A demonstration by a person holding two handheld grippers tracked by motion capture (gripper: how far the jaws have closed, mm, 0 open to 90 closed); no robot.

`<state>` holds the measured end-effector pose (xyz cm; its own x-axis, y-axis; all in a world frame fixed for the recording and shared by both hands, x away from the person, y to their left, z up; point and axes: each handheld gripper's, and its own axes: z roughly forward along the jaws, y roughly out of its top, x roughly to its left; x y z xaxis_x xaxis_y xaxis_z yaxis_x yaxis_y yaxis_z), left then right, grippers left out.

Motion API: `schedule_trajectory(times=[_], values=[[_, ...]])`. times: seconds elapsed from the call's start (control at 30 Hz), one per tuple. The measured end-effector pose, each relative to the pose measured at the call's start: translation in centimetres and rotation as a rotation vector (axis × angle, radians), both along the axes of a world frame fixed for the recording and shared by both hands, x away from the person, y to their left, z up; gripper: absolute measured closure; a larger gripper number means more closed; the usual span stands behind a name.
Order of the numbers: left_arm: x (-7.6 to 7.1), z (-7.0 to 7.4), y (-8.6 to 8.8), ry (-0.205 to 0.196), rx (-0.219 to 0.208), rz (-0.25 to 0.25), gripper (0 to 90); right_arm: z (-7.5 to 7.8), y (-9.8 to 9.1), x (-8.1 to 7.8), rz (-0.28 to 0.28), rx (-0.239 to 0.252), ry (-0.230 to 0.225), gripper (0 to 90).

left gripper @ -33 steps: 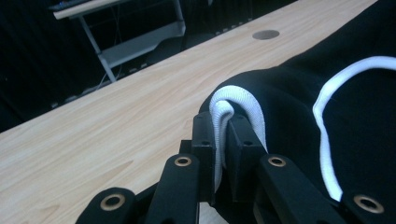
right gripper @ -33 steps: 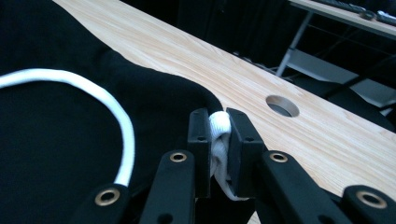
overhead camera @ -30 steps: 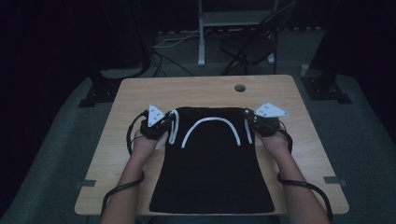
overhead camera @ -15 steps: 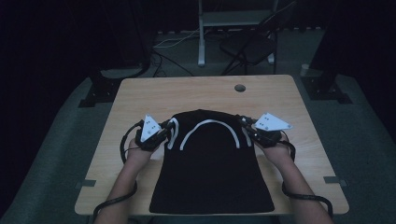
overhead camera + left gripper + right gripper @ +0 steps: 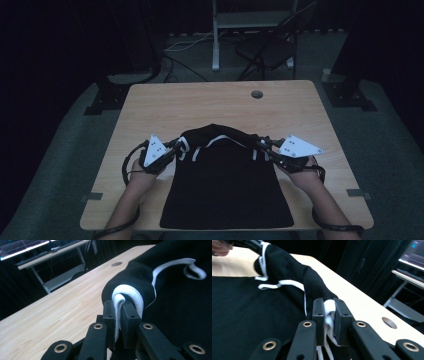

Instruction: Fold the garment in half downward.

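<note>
Pulled nearer the table's (image 5: 150, 107) front edge now, top hem folding back over the body.
Left gripper (image 5: 119, 312) clamped on white trim of the black garment (image 5: 225, 195); right gripper (image 5: 329, 315) pinching white trim too, dark cloth sagging between, lower part flat on wood.

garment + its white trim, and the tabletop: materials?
Black garment: soft matte knit, likely cotton; it drapes and folds. White trim: ribbed knit, fine ribs visible between the left claw's jaws. Tabletop: light wood-grain, probably laminate, smooth and slightly satin.
</note>
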<state>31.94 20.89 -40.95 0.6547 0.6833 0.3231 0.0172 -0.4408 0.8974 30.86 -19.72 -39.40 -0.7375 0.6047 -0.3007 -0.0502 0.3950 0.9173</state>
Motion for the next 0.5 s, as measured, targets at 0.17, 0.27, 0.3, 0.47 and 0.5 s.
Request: schedule_trajectory(times=[0.17,0.27,0.3,0.47,0.5], values=[[-1.9,0.1,0.1,-0.021,0.048,-0.052,83.4,0.0,-1.0,-1.9,0.096,-0.022,-0.013,81.4],[-2.9,-0.2,0.3,-0.025,0.071,-0.071,83.4,-0.3,-1.4,-2.7,0.124,-0.066,-0.01,81.4],[-3.2,-0.3,0.3,-0.02,0.069,-0.08,83.3,-0.5,-1.5,-3.0,0.136,-0.065,-0.014,81.3],[-4.4,-1.1,0.3,-0.013,0.087,-0.105,83.1,-1.4,-1.8,-3.9,0.172,-0.093,0.013,81.3],[-4.6,-1.4,0.3,-0.005,0.101,-0.109,83.1,-1.7,-1.8,-4.1,0.179,-0.099,0.028,81.2]])
